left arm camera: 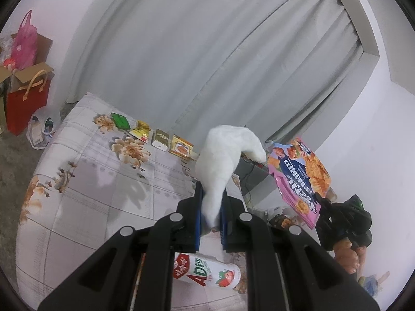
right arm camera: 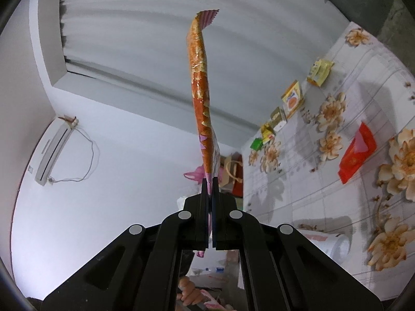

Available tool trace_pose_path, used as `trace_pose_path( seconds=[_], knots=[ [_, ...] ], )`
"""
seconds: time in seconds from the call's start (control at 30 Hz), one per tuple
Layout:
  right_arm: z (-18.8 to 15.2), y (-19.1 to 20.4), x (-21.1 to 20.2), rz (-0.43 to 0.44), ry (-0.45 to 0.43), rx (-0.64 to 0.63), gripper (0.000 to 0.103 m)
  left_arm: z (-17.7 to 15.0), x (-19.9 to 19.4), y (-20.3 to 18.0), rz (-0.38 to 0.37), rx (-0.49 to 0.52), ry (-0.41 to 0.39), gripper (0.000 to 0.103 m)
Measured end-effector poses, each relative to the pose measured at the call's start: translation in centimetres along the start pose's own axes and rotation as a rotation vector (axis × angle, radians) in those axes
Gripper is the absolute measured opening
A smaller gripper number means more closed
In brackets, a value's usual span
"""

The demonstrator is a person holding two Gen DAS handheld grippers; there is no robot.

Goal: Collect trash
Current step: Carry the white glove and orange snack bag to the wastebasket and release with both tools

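Both grippers loaded | left gripper (left arm camera: 211, 217) clamps white tissue wad (left arm camera: 228, 150) above the floral bed (left arm camera: 85, 181) | right gripper (right arm camera: 210, 199) pinches pink snack bag (right arm camera: 201, 88) by one corner — you risk it slipping | wrappers (left arm camera: 153, 134) remain by the bed's far edge

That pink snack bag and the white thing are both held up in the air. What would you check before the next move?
1. Right gripper shut on the pink snack bag: ok.
2. Left gripper pinching the white tissue wad: ok.
3. Bag hanging free of the bed: ok.
4. Trash bin or sack in sight to drop into: cannot tell.
5. Trash left on the bed: not ok, drink bottle, red packet and small wrappers remain.
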State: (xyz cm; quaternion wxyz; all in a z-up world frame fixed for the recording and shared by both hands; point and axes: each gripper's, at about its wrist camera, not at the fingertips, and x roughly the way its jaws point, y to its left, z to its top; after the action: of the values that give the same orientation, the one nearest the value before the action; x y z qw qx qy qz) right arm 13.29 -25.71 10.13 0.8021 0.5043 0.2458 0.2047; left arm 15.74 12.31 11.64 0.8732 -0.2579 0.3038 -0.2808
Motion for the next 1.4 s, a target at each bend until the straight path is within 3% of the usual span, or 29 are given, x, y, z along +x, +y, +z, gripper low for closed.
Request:
trace_pose_path(
  seconds=[0.2, 0.33, 0.63, 0.83, 1.07, 1.4],
  knots=[
    [0.0, -2.0, -3.1, 0.005, -0.038, 0.016, 0.0, -0.9, 1.9, -1.6, -0.038, 0.009, 0.049, 0.01],
    [-0.1, -4.4, -7.4, 0.004, -0.107, 0.068, 0.0, -1.8, 4.3, -3.8, -0.065, 0.047, 0.109, 0.01],
    [-1.6, -8.2, -21.9, -0.118, -0.396, 0.136, 0.0, -4.5, 11.4, -11.6, -0.228, 0.182, 0.268, 0.01],
    [-4.2, -11.5, -30.0, -0.244, -0.574, 0.232, 0.0, -8.8, 17.3, -16.7, -0.329, 0.258, 0.413, 0.01],
    [-6.3, -16.5, -34.5, -0.385, -0.675, 0.367, 0.0, -13.8, 22.0, -20.9, -0.382, 0.318, 0.542, 0.01],
    [-7.7, -25.9, -36.5, -0.478, -0.688, 0.589, 0.001, -18.7, 23.7, -23.9, -0.381, 0.355, 0.641, 0.01]
  ],
)
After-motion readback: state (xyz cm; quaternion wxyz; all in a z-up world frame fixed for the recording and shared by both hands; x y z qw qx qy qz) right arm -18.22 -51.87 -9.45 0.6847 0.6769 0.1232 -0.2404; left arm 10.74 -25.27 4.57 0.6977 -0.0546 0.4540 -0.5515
